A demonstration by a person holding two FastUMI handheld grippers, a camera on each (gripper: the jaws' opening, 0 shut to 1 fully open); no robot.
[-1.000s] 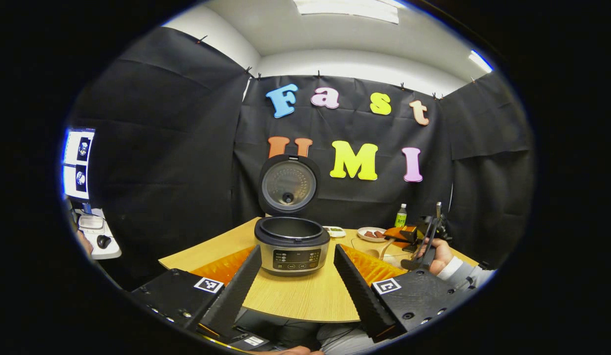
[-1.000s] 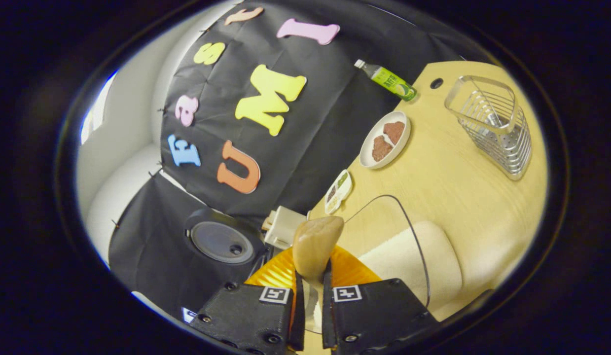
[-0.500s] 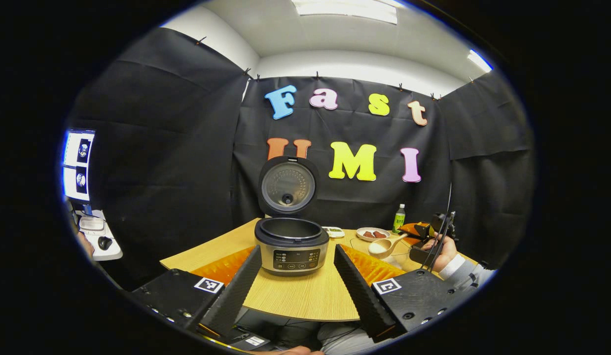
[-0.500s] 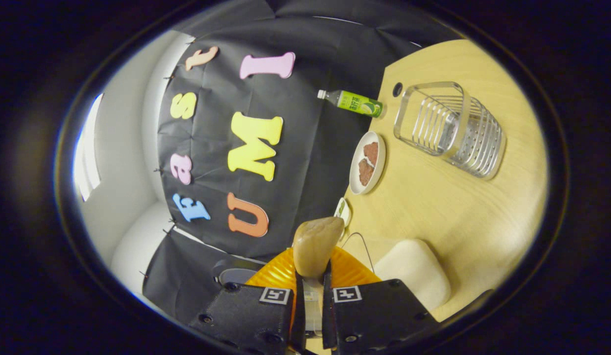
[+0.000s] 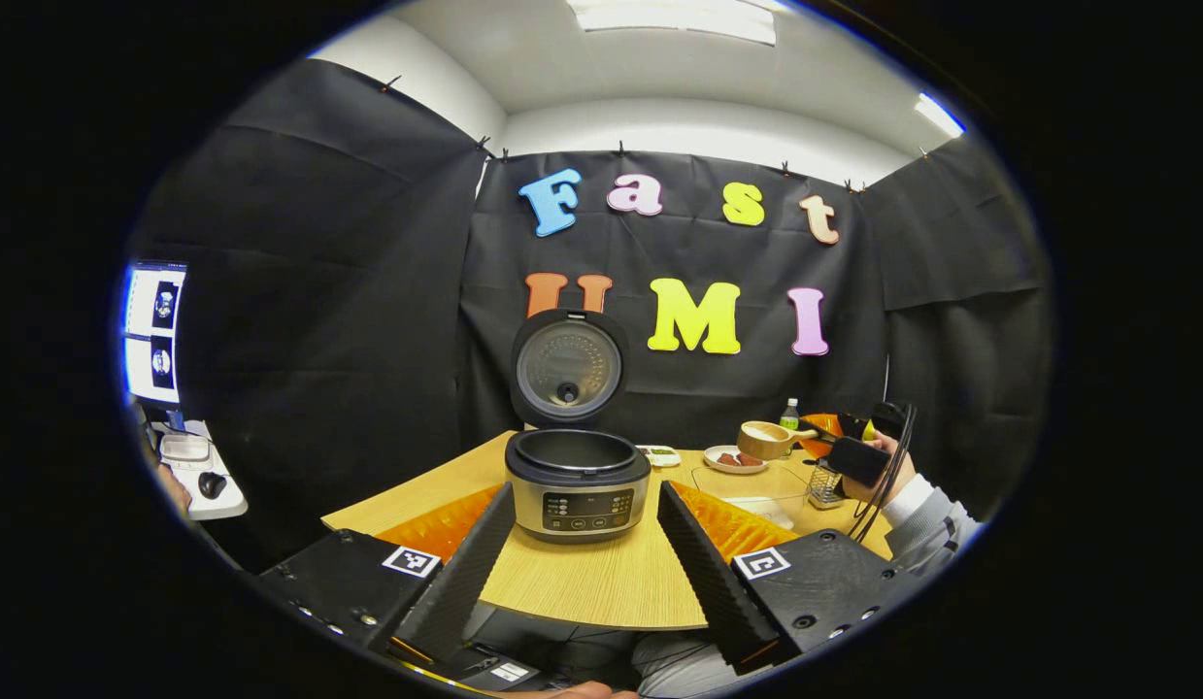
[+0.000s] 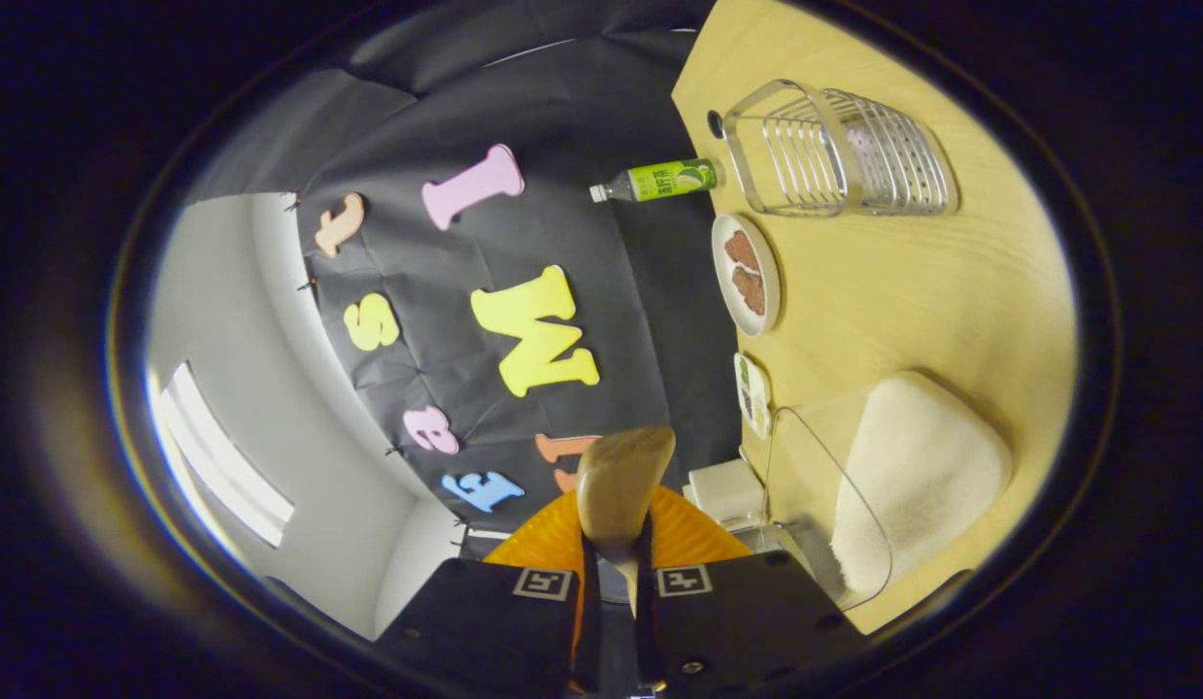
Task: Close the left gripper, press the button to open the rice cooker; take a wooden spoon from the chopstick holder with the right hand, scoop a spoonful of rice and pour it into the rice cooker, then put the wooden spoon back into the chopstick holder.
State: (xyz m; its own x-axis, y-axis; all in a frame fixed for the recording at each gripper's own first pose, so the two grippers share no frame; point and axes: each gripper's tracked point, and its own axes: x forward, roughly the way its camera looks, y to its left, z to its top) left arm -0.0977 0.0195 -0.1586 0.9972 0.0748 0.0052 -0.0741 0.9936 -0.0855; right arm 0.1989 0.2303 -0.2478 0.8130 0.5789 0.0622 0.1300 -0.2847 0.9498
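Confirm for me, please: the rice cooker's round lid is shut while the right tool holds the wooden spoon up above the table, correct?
Not quite. The left gripper view shows the silver rice cooker with its round lid standing open, the pot exposed. The rest holds: the right tool holds the light wooden spoon up above the pale wooden table.

Left gripper view: level, faces rice cooker (image 5: pixel 576 482) nearby. Right gripper view: rolled sideways, above table (image 6: pixel 902 301). Shared: table, plate (image 6: pixel 746 275).
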